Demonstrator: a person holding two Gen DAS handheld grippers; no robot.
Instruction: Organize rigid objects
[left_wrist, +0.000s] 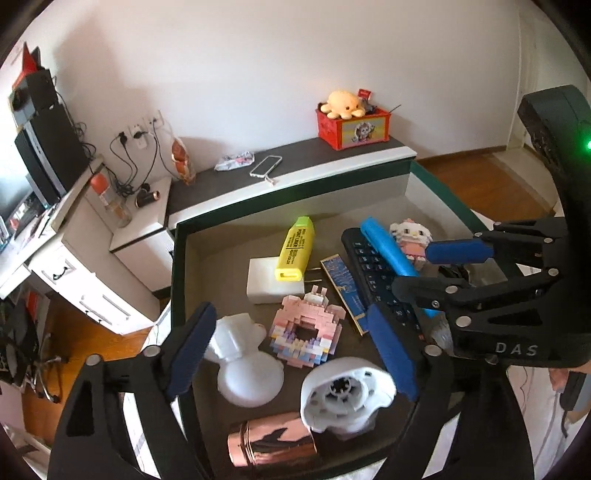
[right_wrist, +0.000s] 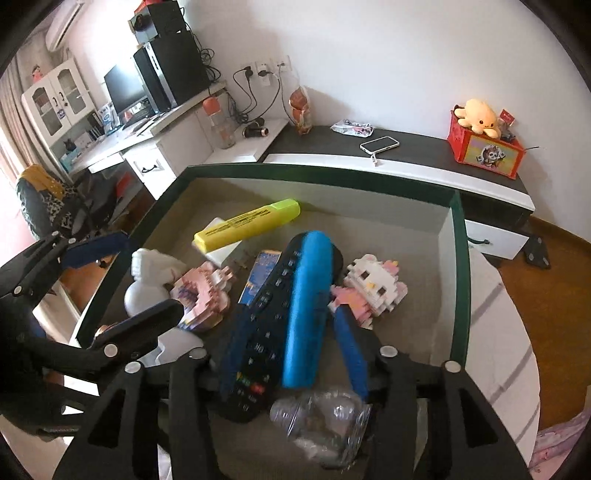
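Hovering over the green-rimmed box (left_wrist: 177, 266), the left gripper (left_wrist: 295, 354) is gaping, empty. The right gripper (right_wrist: 273, 354) is straddling remote (right_wrist: 258, 332) and blue cylinder (right_wrist: 308, 306), pads apparently not pressing. Both look stiff, light and slick; mid-length looks the best place to grip.

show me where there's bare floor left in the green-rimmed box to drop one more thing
The box has bare floor along its far wall, behind the yellow highlighter, and in the far right corner beyond the cat brick figure. A strip runs along the right wall too. The middle and near side are crowded, around the remote and blue tube.
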